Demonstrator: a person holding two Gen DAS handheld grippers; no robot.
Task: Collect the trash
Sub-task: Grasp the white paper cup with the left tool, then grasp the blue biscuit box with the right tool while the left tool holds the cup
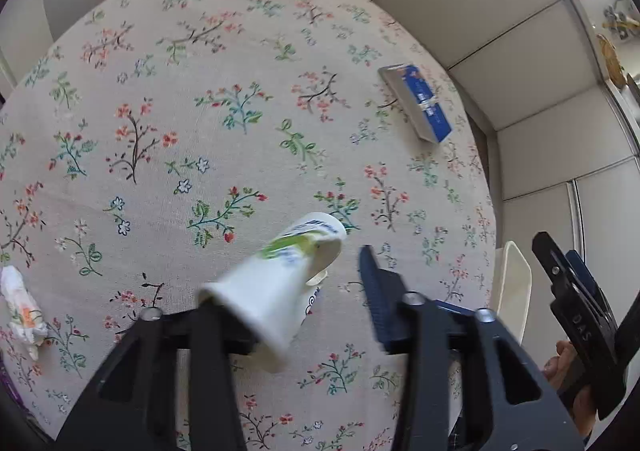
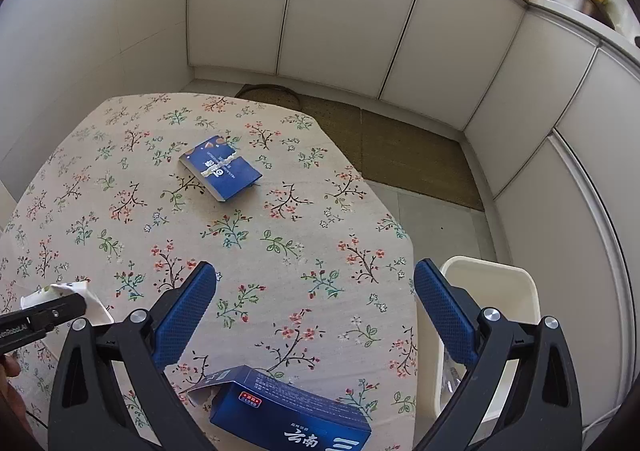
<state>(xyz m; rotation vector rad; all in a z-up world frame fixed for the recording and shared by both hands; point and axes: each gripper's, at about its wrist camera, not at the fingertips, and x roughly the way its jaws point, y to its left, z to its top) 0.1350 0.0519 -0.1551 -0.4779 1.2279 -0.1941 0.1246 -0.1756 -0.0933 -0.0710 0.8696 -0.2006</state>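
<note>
In the left wrist view a white paper cup [image 1: 280,283] with green and blue print lies tilted against the left finger of my left gripper [image 1: 288,279]; the right finger [image 1: 376,291] stands apart from it, jaws wide. The cup looks blurred. My right gripper [image 2: 316,303] is open and empty above the floral tablecloth [image 2: 280,235]. A blue carton [image 2: 292,411] lies just below it near the table's front edge. A small blue box [image 2: 220,169] lies further back; it also shows in the left wrist view [image 1: 418,101]. A crumpled white tissue [image 1: 20,303] lies at the left.
A cream plastic bin [image 2: 492,331] stands on the floor beside the table's right edge; its rim shows in the left wrist view [image 1: 512,287]. White cabinets [image 2: 360,23] line the back and right. A brown mat [image 2: 400,159] lies on the floor.
</note>
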